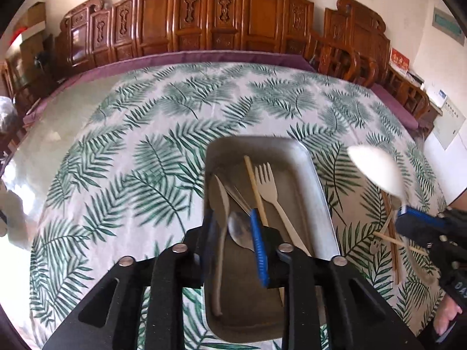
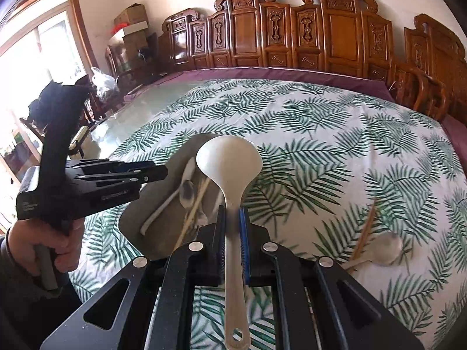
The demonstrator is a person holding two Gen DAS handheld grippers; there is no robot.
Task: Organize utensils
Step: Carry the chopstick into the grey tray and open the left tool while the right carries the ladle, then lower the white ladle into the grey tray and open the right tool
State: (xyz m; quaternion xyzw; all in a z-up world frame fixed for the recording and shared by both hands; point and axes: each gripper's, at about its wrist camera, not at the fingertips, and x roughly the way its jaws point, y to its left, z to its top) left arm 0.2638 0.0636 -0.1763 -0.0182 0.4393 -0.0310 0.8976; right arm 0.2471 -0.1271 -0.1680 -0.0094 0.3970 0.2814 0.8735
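Observation:
A metal tray lies on the leaf-print cloth. It holds a cream spoon, a metal spoon, a cream fork and a wooden chopstick. My left gripper hovers over the tray's near part. It is open, and nothing is pinched between its fingers. My right gripper is shut on the handle of a large white serving spoon. It holds the spoon bowl-forward in the air, just right of the tray.
Loose chopsticks and a metal spoon lie on the cloth right of the tray. Carved wooden chairs ring the far edge of the table. A person's hand grips the left tool's handle.

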